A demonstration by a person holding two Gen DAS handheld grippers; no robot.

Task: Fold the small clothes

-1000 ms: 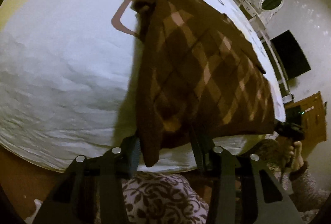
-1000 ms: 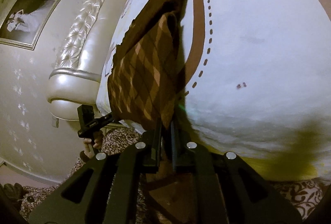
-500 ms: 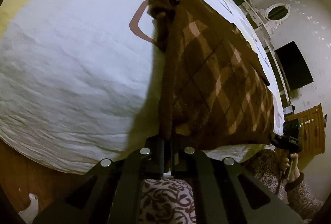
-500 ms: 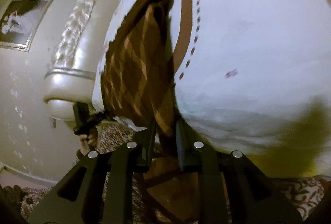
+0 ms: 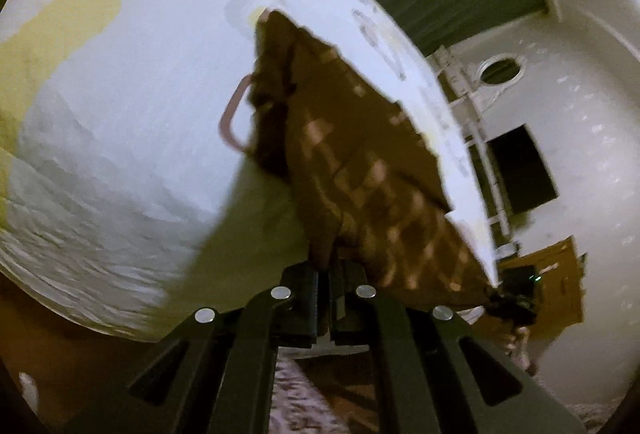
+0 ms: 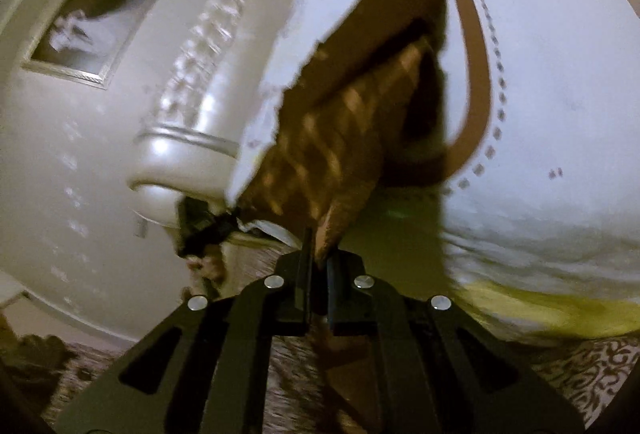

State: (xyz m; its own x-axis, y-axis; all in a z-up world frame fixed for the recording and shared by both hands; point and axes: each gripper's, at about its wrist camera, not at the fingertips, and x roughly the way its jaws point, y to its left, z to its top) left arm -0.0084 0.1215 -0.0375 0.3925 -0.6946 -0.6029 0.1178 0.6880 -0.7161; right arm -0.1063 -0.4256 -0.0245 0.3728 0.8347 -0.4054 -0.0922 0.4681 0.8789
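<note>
Left gripper (image 5: pixel 325 276) pinched one corner of the brown checked garment (image 5: pixel 360 161) at lower centre; right gripper (image 6: pixel 318 266) clamped another corner, above the white bedsheet (image 5: pixel 120 137)

Left tool (image 5: pixel 324 282): matte black angular frame, four round silver screw heads in an arc, slotted cut-outs in both arms | Right tool (image 6: pixel 318 266): same black build, four silver screws, dark flat fingers | Person: brown-and-cream floral-patterned clothing below both tools, blurred.
</note>
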